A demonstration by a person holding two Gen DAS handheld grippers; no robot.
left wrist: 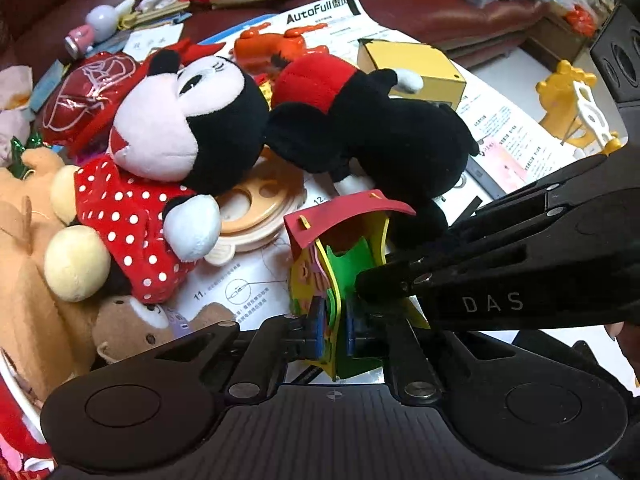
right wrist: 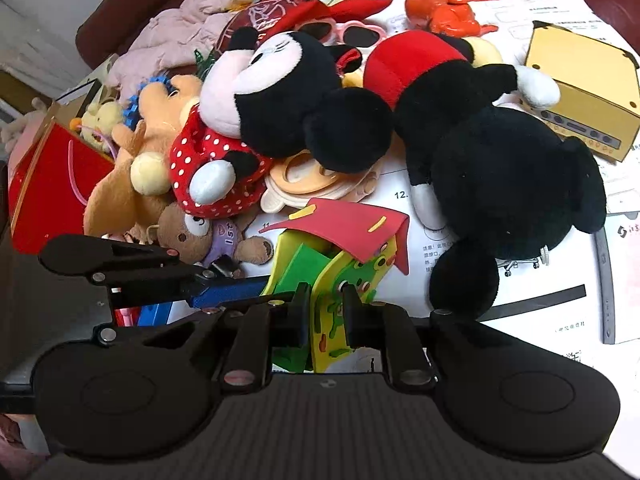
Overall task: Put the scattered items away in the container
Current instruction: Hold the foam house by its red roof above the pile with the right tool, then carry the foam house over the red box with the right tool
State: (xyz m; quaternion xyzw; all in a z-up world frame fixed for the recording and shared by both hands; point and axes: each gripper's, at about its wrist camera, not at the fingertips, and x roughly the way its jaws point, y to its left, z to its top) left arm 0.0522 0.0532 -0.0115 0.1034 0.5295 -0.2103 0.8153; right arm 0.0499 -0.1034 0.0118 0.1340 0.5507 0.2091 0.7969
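A foam toy house (left wrist: 344,240) (right wrist: 344,224) with a red roof and yellow and green walls stands on a printed instruction sheet (right wrist: 540,300). My left gripper (left wrist: 334,320) is shut on a yellow-green wall of it, blue pads pressed on both sides. My right gripper (right wrist: 326,304) grips another yellow wall of the same house. In the left wrist view the right gripper (left wrist: 372,284) reaches in from the right. In the right wrist view the left gripper (right wrist: 256,288) comes in from the left. A red box (right wrist: 48,168) holding small toys stands at the far left.
Behind the house lie a Minnie plush (left wrist: 180,120) (right wrist: 272,92), a black Mickey plush (left wrist: 380,128) (right wrist: 500,160), a peach plastic disc (right wrist: 312,180) and a small brown bear (right wrist: 192,236). Farther back are a yellow box (right wrist: 584,92) and an orange toy (right wrist: 444,4).
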